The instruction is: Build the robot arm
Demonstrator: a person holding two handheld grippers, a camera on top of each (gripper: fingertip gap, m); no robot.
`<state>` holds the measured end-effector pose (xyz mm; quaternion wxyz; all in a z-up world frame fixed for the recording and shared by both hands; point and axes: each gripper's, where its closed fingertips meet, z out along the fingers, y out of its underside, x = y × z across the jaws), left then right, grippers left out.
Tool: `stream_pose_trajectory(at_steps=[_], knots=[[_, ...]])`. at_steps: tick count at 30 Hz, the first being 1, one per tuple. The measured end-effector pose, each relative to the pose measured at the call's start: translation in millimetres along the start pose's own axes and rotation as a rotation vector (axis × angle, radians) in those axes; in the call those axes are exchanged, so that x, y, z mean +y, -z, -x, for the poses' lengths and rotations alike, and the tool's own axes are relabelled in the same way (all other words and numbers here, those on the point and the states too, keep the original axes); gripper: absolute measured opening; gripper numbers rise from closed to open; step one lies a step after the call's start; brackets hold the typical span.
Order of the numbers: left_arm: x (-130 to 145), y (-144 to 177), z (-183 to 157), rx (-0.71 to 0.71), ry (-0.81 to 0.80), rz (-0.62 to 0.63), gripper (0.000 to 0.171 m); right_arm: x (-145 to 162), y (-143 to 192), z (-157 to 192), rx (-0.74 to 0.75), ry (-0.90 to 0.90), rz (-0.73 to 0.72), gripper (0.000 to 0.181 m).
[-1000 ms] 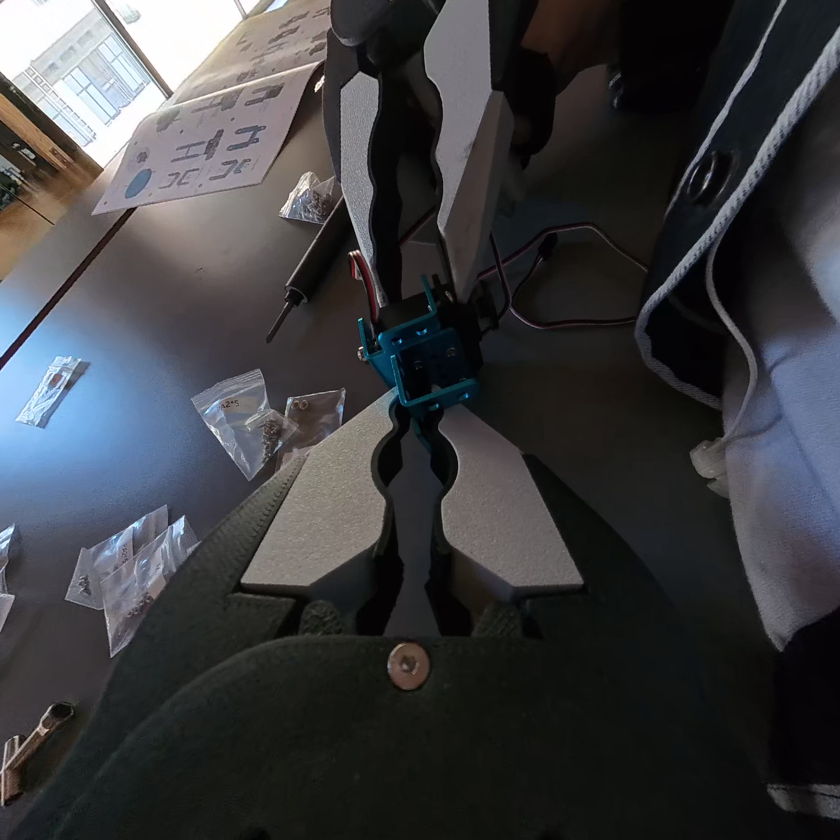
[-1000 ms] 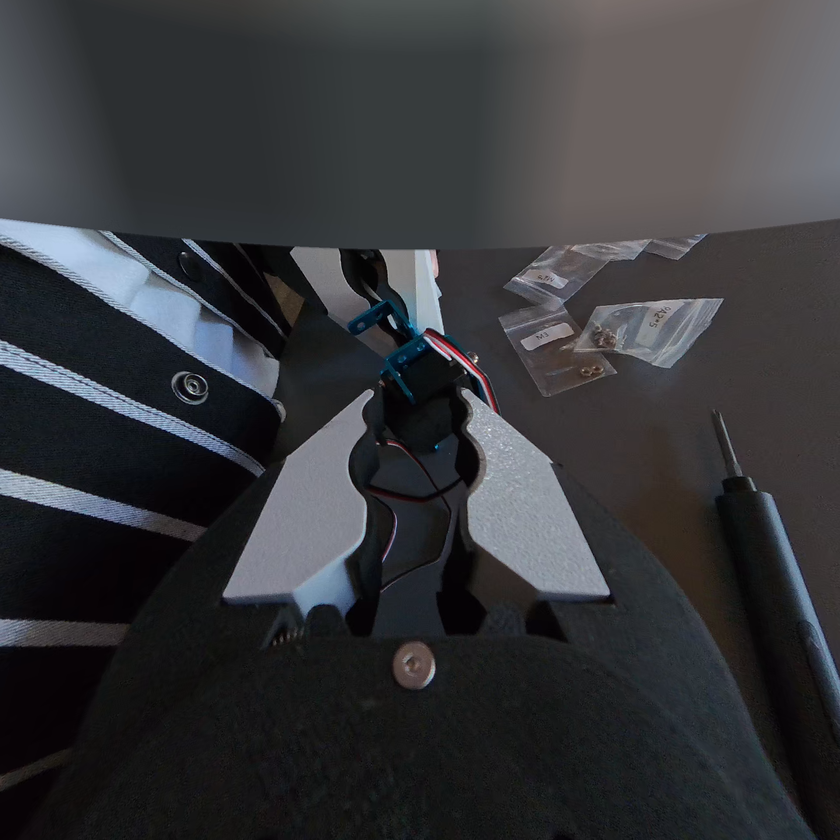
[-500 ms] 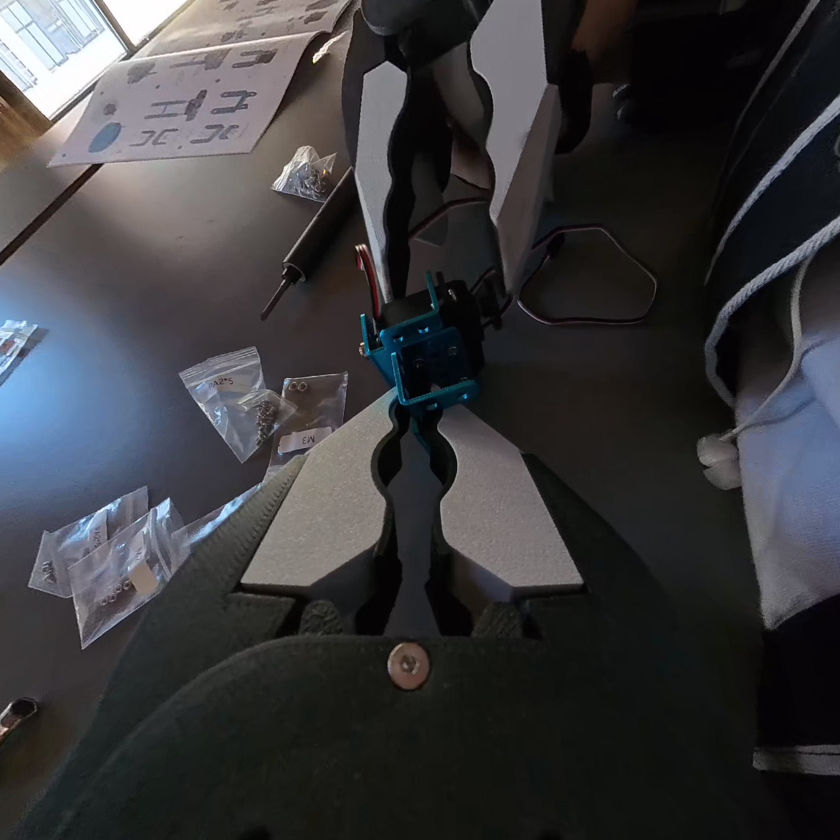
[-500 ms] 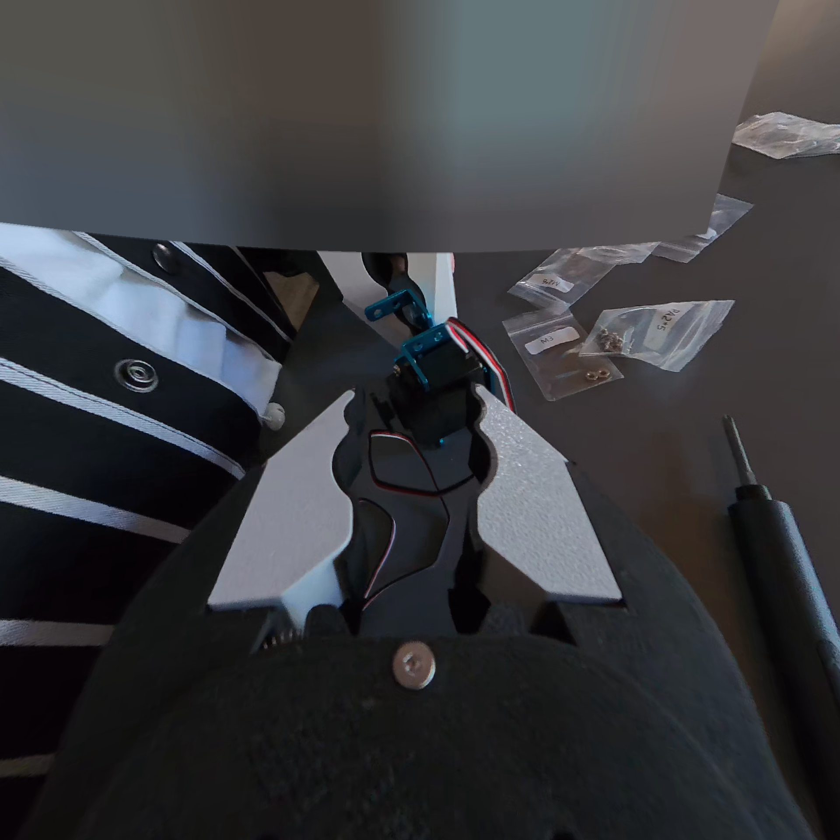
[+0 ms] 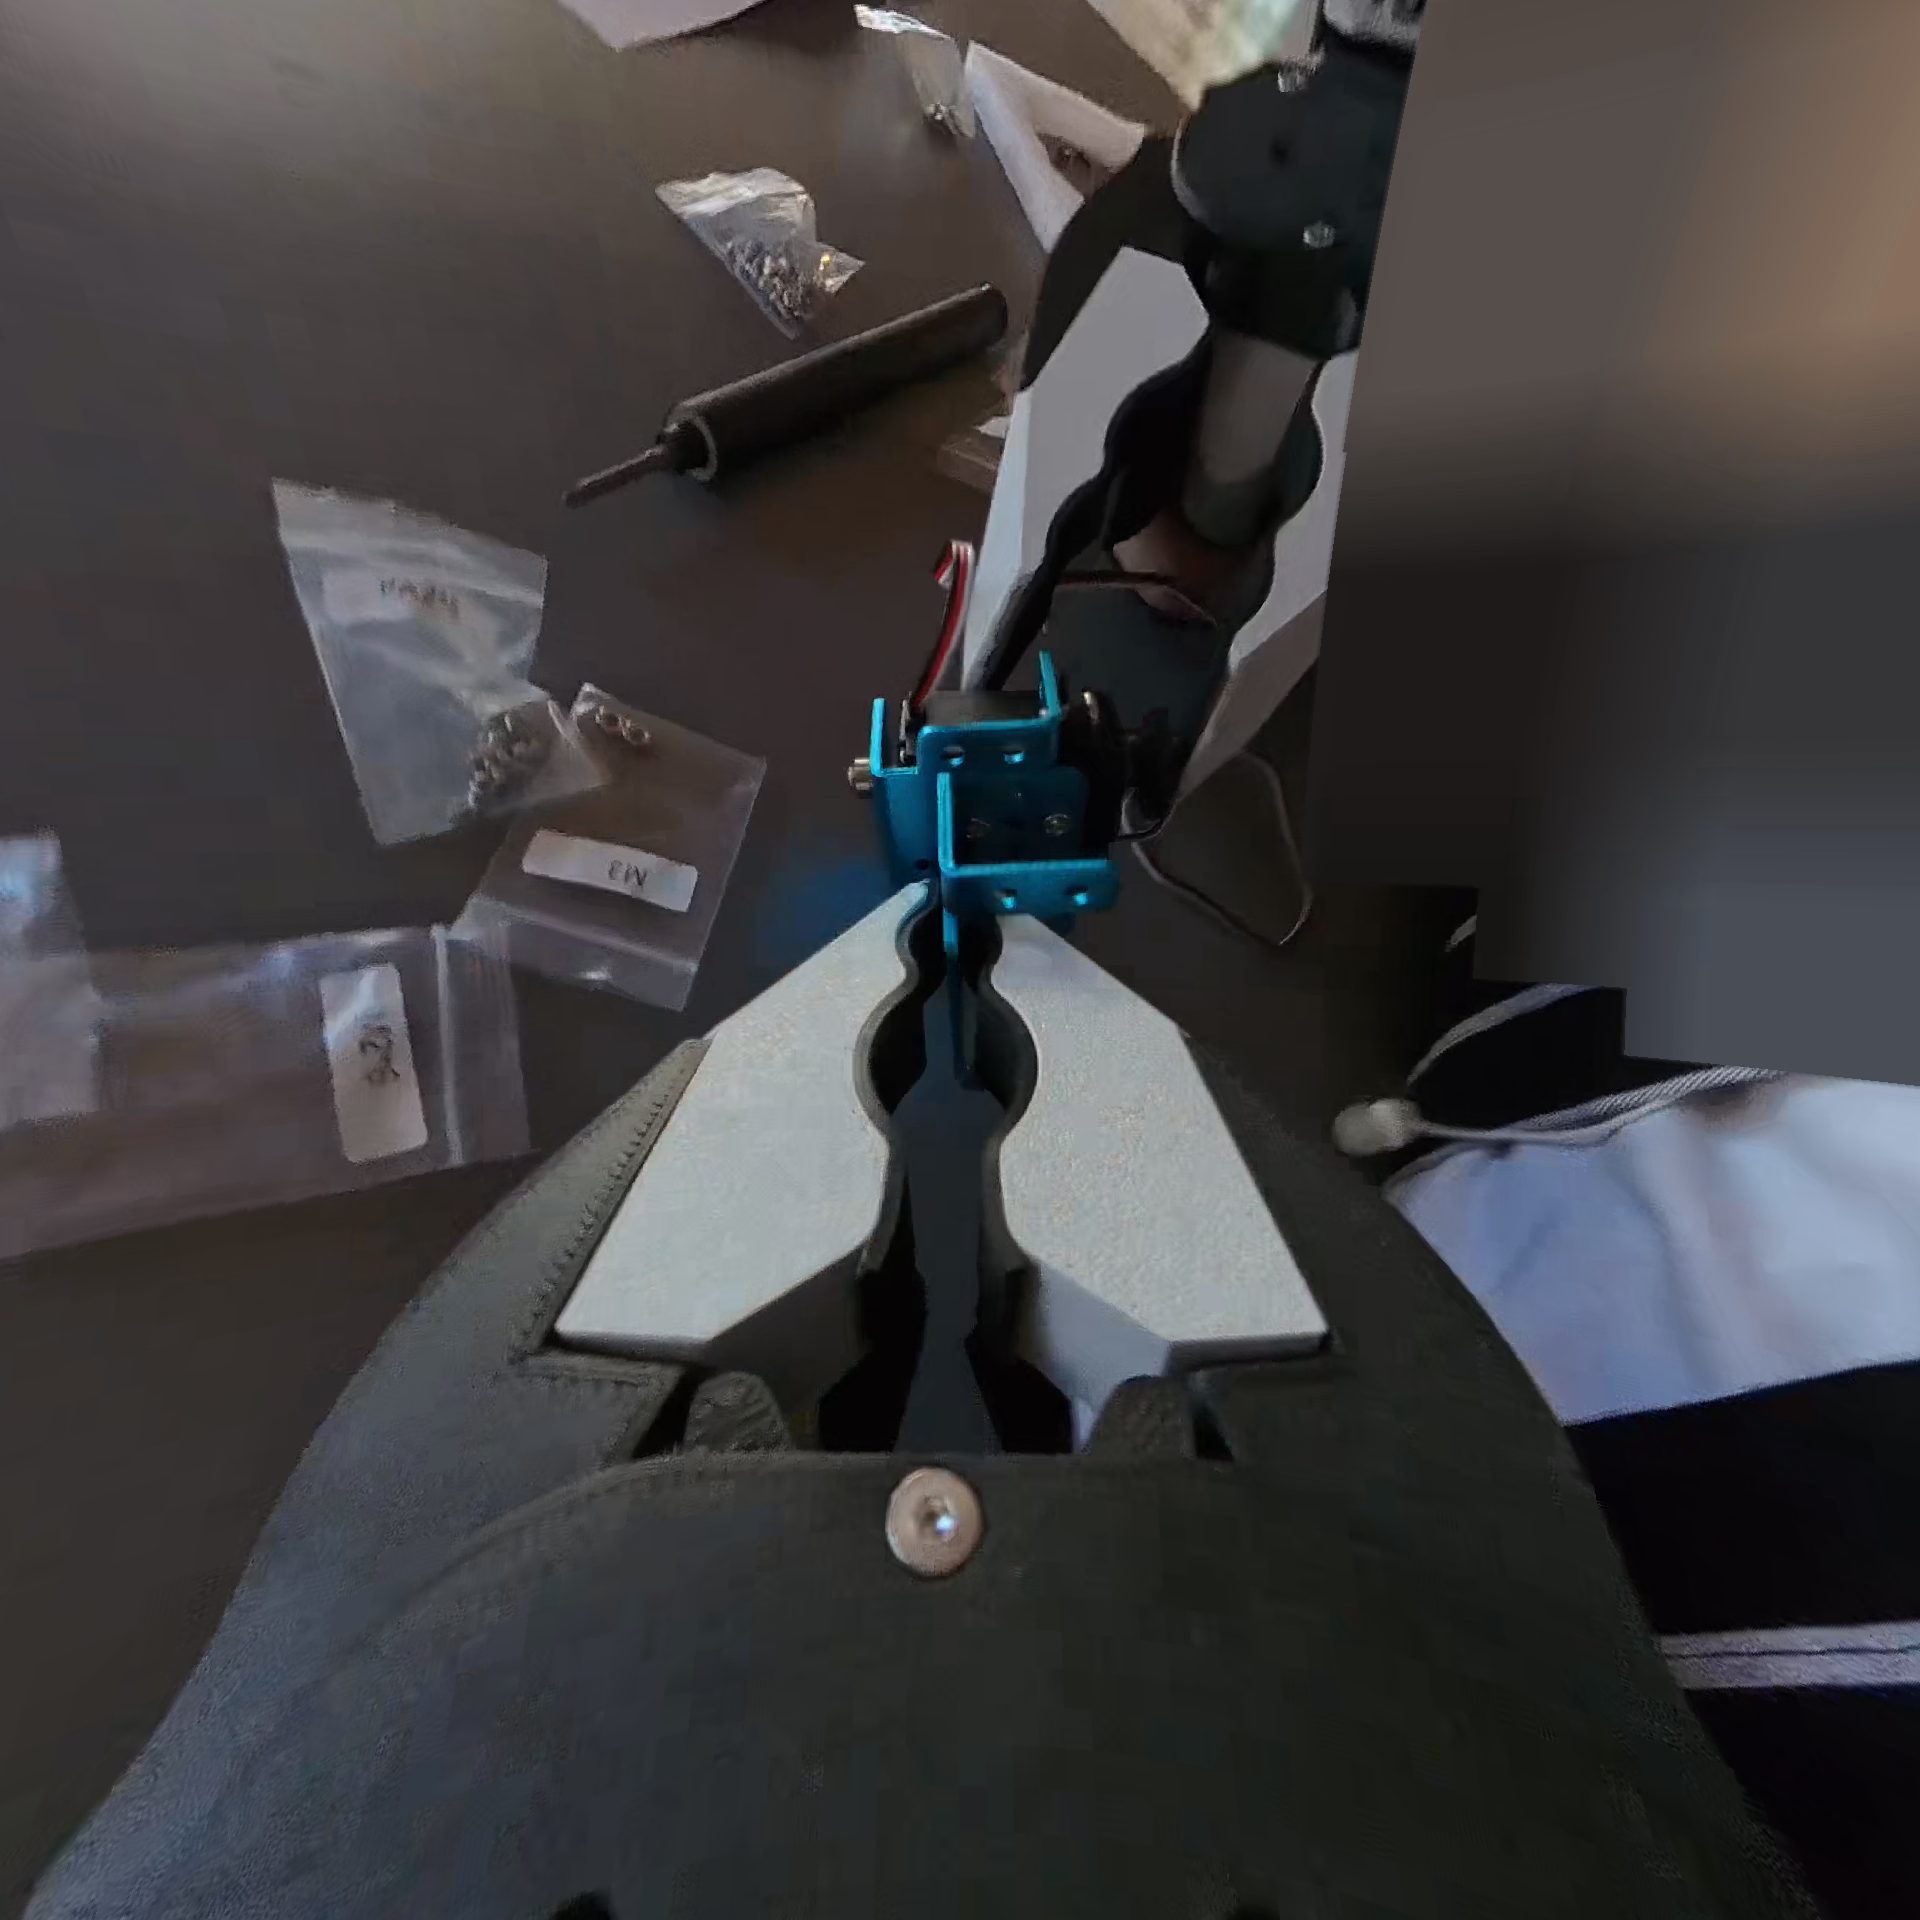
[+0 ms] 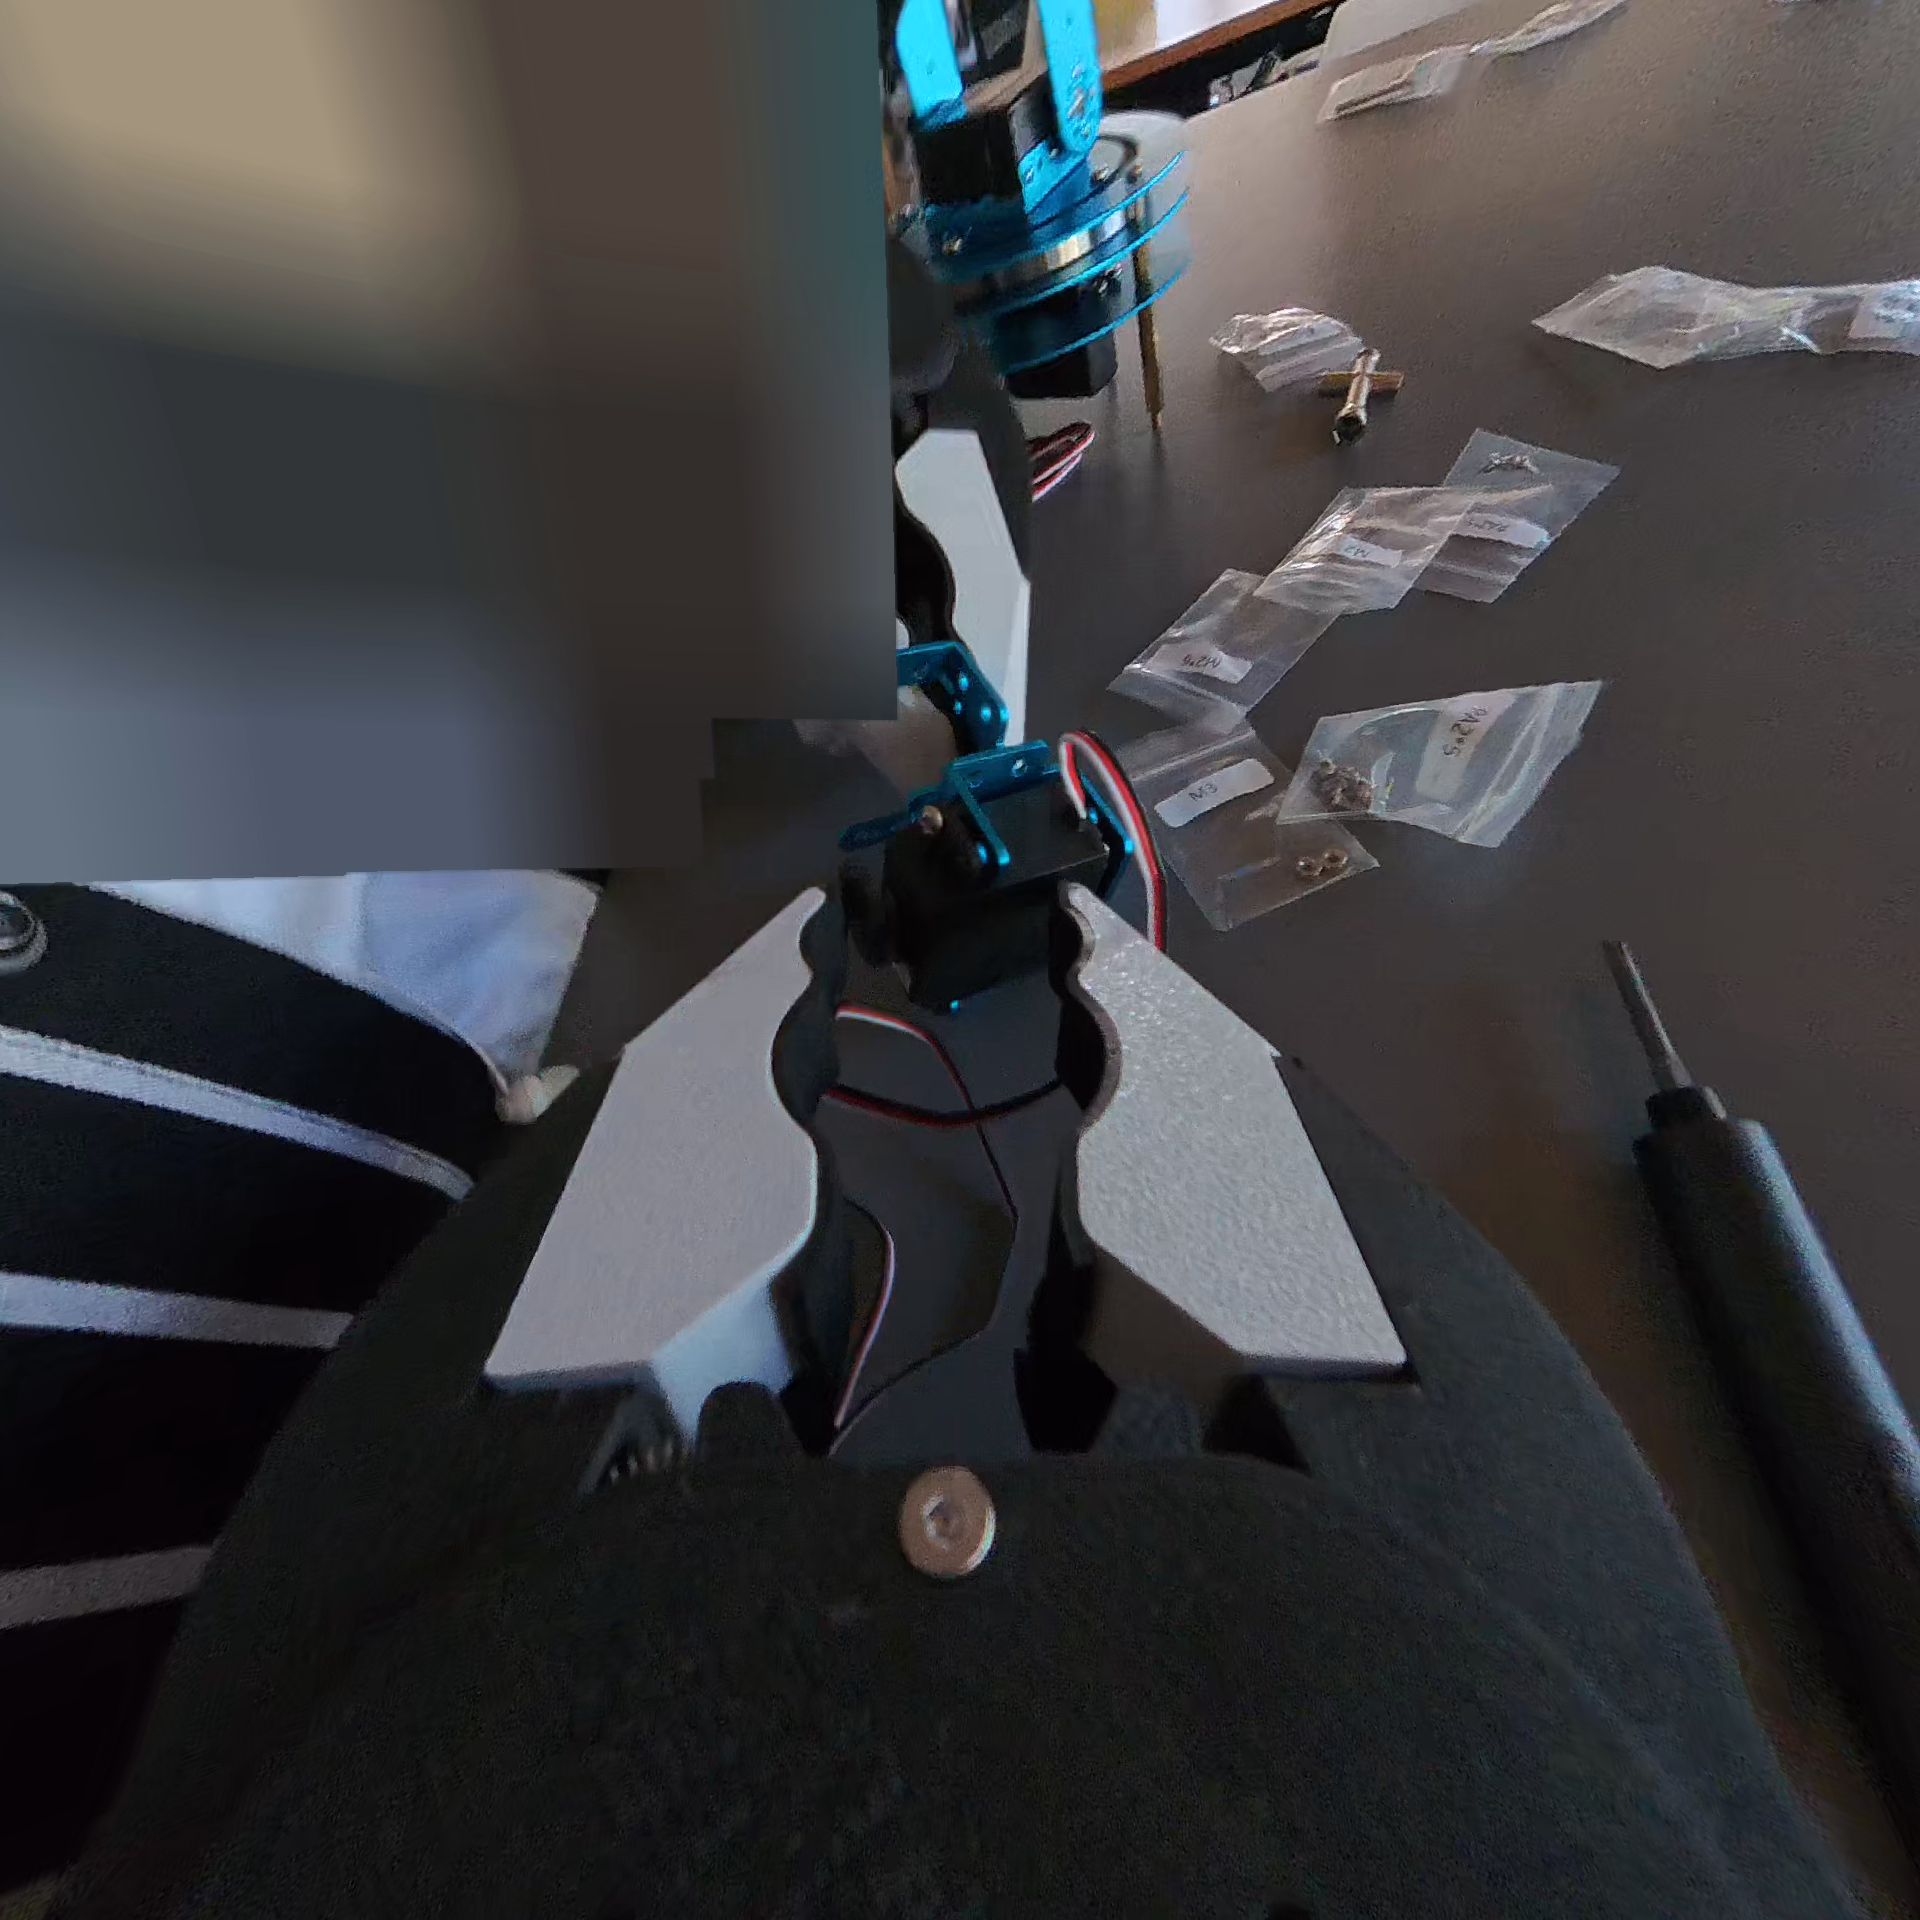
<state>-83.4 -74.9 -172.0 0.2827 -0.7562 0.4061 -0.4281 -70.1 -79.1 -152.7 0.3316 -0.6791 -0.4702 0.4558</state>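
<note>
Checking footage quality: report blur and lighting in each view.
Left wrist view: plastic bags at left edge smeared by motion blur, blue bracket sharp. Right wrist view: dark table shows soft sheen, screwdriver slightly soft, black servo dim.

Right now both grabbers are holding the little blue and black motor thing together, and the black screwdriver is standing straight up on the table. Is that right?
Not quite. The black screwdriver is lying flat on the dark table, as the left wrist view shows. The rest holds: the left gripper pinches the blue bracket, and the right gripper clamps the black motor.
</note>
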Motion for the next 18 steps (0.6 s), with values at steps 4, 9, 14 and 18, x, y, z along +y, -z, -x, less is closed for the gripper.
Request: stream_pose_trajectory(at_steps=[4,9,14,18], knots=[[1,2,-4,0.093,0.255,-0.03,0.0,-8,2,-2,-0.05,-0.145,-0.062,0.034],[-5,7,-14,0.215,0.514,-0.101,0.0,-23,6,0,-0.013,-0.096,-0.125,0.038],[-26,16,-24,0.376,0.741,-0.242,0.0,-43,17,7,0.005,-0.045,-0.209,0.044],[-40,20,-30,0.472,0.864,-0.327,0.0,-57,30,9,0.056,0.038,-0.264,0.046]])
